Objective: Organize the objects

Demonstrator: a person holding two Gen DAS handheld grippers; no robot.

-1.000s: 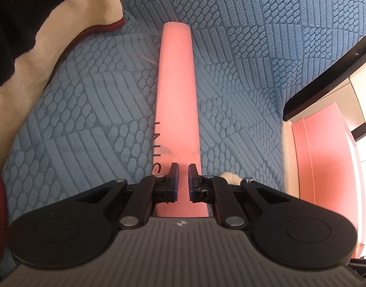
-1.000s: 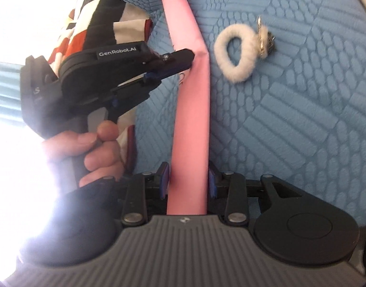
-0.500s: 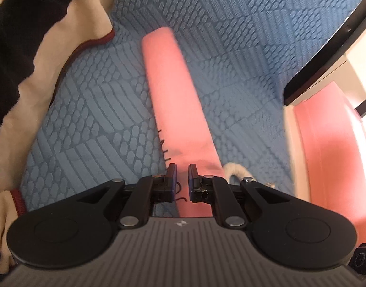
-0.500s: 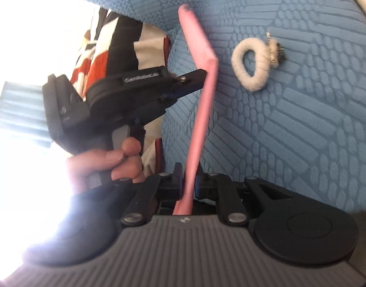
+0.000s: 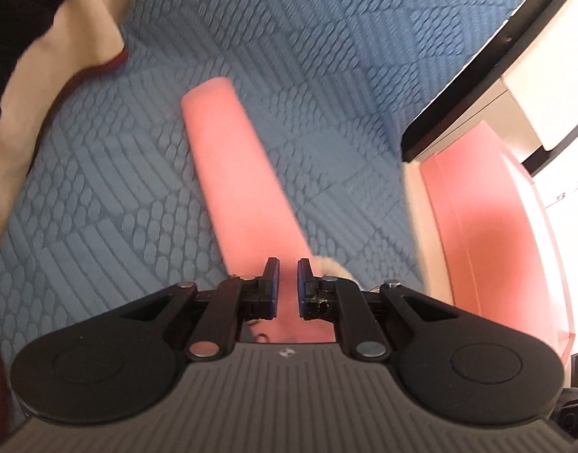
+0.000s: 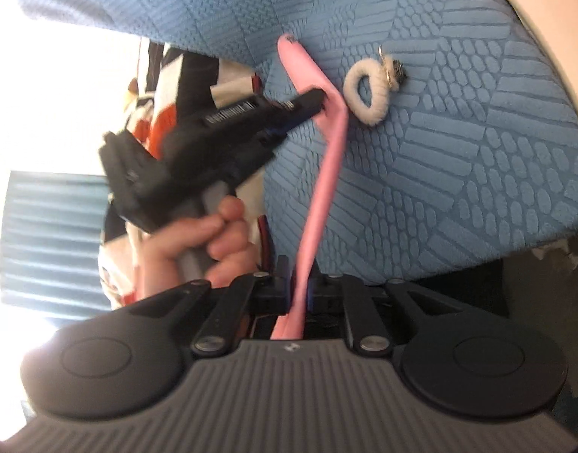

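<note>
Pink pouch (image 6: 328, 173) now off blue cover (image 6: 458, 151), both tools clamped.

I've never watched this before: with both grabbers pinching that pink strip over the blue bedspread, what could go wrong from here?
1. The pink strip is thin and already kinks where the left gripper pinches it; pulling apart could crease it or slip it free of the right gripper.
2. The fluffy white ring lies right beside the strip and could be knocked across the bedspread.
</note>
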